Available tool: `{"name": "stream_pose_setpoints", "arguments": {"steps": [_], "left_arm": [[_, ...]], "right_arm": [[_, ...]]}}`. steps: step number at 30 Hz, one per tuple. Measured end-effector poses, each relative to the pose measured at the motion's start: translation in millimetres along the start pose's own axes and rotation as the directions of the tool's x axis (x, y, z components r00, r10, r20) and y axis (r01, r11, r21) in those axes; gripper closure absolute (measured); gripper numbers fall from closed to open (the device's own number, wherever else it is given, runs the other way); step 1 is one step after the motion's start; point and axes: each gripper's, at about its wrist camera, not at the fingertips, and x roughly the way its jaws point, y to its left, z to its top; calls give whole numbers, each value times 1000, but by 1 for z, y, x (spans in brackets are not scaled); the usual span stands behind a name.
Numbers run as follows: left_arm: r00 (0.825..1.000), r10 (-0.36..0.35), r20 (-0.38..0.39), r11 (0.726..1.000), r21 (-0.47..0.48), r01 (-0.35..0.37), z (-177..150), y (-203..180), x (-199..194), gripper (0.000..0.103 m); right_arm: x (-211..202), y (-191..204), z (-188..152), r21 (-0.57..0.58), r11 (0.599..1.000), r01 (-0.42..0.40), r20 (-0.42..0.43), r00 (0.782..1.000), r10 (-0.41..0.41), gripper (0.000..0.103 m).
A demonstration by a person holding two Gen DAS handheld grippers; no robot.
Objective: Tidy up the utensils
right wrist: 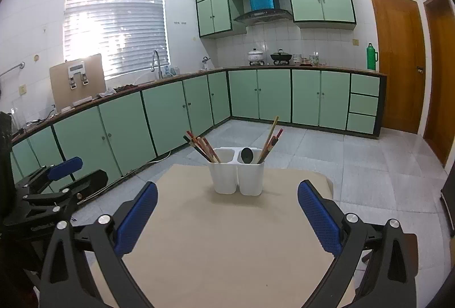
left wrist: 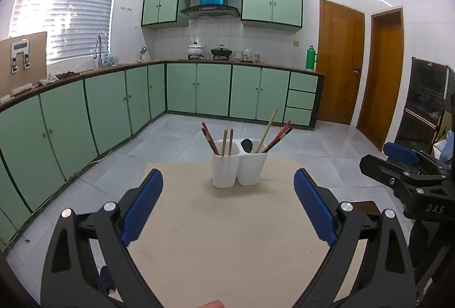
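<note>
A: The white two-compartment plastic holder (left wrist: 239,167) looks smooth, faintly glossy. Beneath it?

B: A matt beige tabletop (left wrist: 221,237). Inside the holder, wooden chopsticks (left wrist: 266,131), some lacquered red-brown. Behind it, the grey floor tiles (left wrist: 312,143) gleam.

**A home kitchen, plain as day**

Green cupboards (left wrist: 108,109) are running along two walls under a brown counter (right wrist: 199,74), with more hanging above. A range hood (left wrist: 210,10) is sitting over the stove, where a white pot (left wrist: 195,49) and a dark wok (left wrist: 221,52) are resting. A tap (right wrist: 155,63) is arching by the window blinds (right wrist: 113,23), sunlight pouring through. A green flask (right wrist: 371,56) is standing near the wooden doors (left wrist: 341,63), and white tiles are gleaming on walls and floor.
</note>
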Motion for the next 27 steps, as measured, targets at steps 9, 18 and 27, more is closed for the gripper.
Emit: {"name": "stream_pose_setpoints", "arguments": {"steps": [9, 18, 27], "left_arm": [[1000, 8, 16, 1000, -1, -8, 3, 0, -5, 13], [1000, 8, 18, 1000, 2, -8, 3, 0, -7, 13], [1000, 8, 18, 1000, 4, -8, 3, 0, -8, 13]], "right_arm": [[-2, 0, 1, -4, 1000, -2, 8, 1000, 2, 6], [-1, 4, 1, -8, 1000, -5, 11, 1000, 5, 6], [1, 4, 1, -6, 1000, -9, 11, 1000, 9, 6]]}}
